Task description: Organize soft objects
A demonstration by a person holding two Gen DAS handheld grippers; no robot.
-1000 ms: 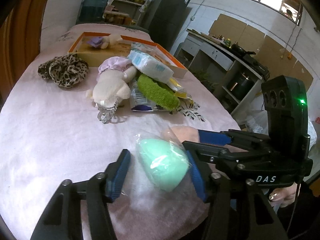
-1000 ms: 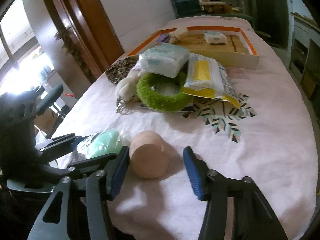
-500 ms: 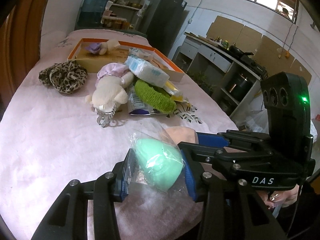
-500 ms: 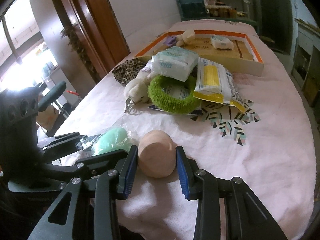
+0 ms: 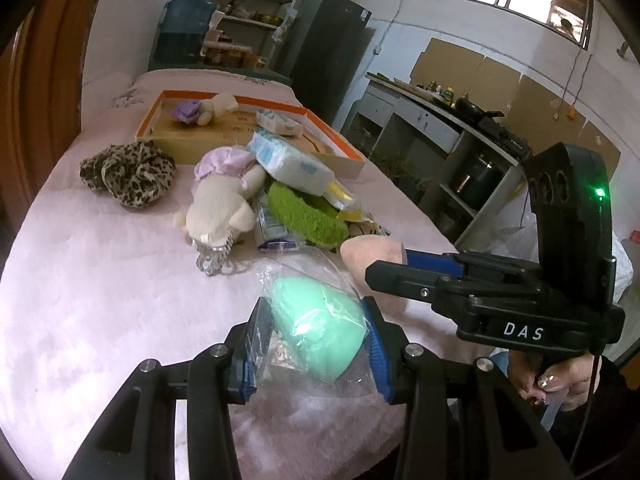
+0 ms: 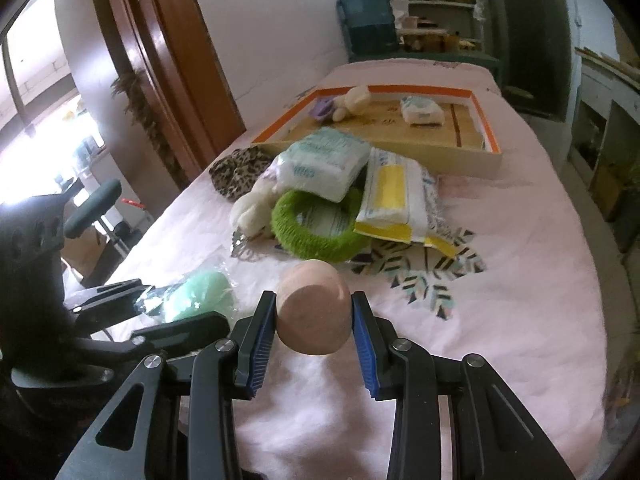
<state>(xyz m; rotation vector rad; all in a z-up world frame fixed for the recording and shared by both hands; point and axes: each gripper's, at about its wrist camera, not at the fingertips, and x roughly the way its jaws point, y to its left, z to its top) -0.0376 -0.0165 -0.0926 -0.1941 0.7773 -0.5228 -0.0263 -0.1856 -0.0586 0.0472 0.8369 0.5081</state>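
Note:
A mint-green sponge (image 5: 316,332) in a clear plastic bag sits between my left gripper's (image 5: 313,312) blue pads, which press on it from both sides, low over the pink tablecloth (image 5: 100,300). To its right, a peach sponge (image 6: 314,304) is clamped between the pads of my right gripper (image 6: 313,308). The left wrist view shows the same peach sponge (image 5: 372,252) just past the green one. In the right wrist view the green sponge (image 6: 200,296) lies at the left.
A pile lies mid-table: a cream plush toy (image 5: 216,204), a fuzzy green ring (image 6: 316,236), a tissue pack (image 6: 324,164), a yellow-and-white packet (image 6: 396,200) and a leopard-print scrunchie (image 5: 128,176). Behind it stands an orange-rimmed box (image 6: 486,120) with small items. A hand (image 5: 560,384) holds the right gripper.
Both grippers' jaws have closed in, the left onto the bagged green sponge and the right onto the peach sponge. Neither hand has shifted much.

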